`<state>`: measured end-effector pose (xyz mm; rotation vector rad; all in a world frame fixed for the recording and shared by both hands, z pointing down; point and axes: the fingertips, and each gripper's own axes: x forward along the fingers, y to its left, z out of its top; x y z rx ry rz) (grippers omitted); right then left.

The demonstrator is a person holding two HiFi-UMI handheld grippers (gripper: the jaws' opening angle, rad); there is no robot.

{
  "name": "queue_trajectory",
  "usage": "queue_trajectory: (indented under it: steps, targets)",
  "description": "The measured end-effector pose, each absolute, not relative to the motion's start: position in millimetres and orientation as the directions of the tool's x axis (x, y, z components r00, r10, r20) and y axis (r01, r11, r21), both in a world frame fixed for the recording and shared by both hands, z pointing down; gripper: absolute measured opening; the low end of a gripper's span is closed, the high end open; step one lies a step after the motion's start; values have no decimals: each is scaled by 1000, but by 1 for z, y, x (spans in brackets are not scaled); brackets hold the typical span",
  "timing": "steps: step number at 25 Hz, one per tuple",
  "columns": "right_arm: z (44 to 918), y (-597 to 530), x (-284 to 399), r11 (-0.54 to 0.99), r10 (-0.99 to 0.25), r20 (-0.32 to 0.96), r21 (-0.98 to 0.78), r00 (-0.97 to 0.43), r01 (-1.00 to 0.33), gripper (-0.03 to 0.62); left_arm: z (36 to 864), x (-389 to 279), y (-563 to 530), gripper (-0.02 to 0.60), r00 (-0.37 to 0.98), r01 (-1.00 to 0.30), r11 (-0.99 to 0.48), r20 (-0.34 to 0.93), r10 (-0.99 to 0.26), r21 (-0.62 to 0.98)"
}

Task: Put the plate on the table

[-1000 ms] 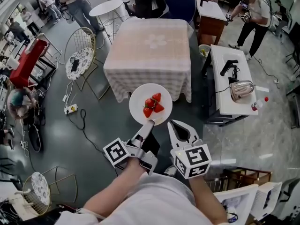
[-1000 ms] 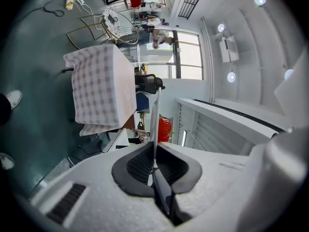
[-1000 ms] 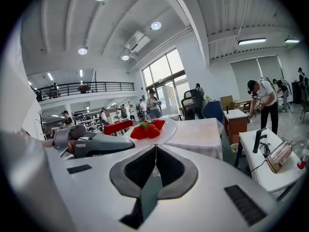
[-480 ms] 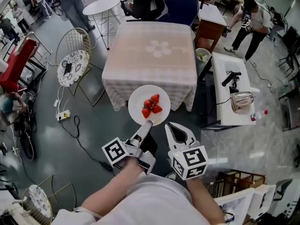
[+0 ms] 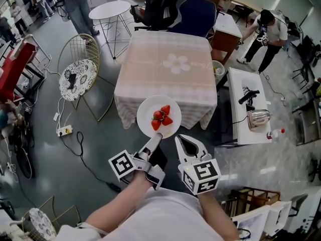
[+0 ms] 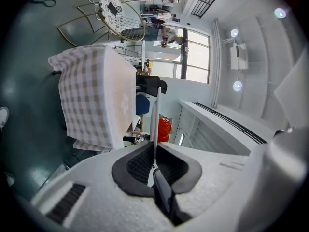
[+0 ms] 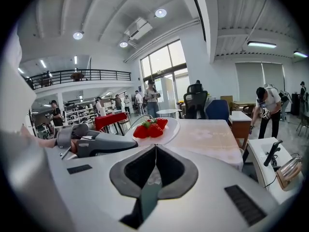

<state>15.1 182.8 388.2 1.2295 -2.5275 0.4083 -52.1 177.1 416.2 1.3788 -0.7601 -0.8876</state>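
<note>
The plate [image 5: 146,118] is in the air, not yet on the tabletop [image 5: 165,59]. In the head view it hangs over the near edge of the checked cloth. The left gripper [image 5: 155,136] has its fingers clamped on the plate's near rim, and the left gripper view shows the rim as a thin white line pinched between them. The right gripper [image 5: 184,140] is just beside it with its fingers closed together and nothing between them.

The plate looks stiff, smooth and probably breakable, so it should be set down gently. A single pinch at one edge leaves the weight of the plate hanging beyond the grip, and a glossy rim could slip or swing downward. Holding deep on the rim and keeping the plate level seems the safest way to carry it.

A small heap of strawberries [image 5: 161,117] sits loose near the middle of the plate. They would likely roll off if the plate tilted.
</note>
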Motion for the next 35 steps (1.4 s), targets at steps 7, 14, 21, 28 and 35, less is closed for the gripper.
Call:
queue_trajectory:
  steps: [7, 14, 21, 28, 35]
  targets:
    - [391, 167, -9, 603, -704, 395, -106, -591, -790, 5, 419, -74, 162, 18, 475, 99, -16, -62, -878, 995]
    - [397, 144, -15, 612, -693, 384, -135, -610, -779, 5, 425, -81, 145, 18, 457, 86, -3, -42, -889, 996]
    - [401, 93, -7, 639, -671, 359, -162, -649, -752, 5, 428, -76, 100, 18, 417, 53, 1, -21, -909, 999]
    - [399, 28, 26, 656, -654, 345, -184, -673, -732, 5, 425, -42, 39, 18, 398, 34, 10, -4, -917, 999]
    - [398, -23, 65, 652, -650, 337, -214, -681, -728, 5, 422, -1, -10, 18, 407, 15, 35, 26, -913, 999]
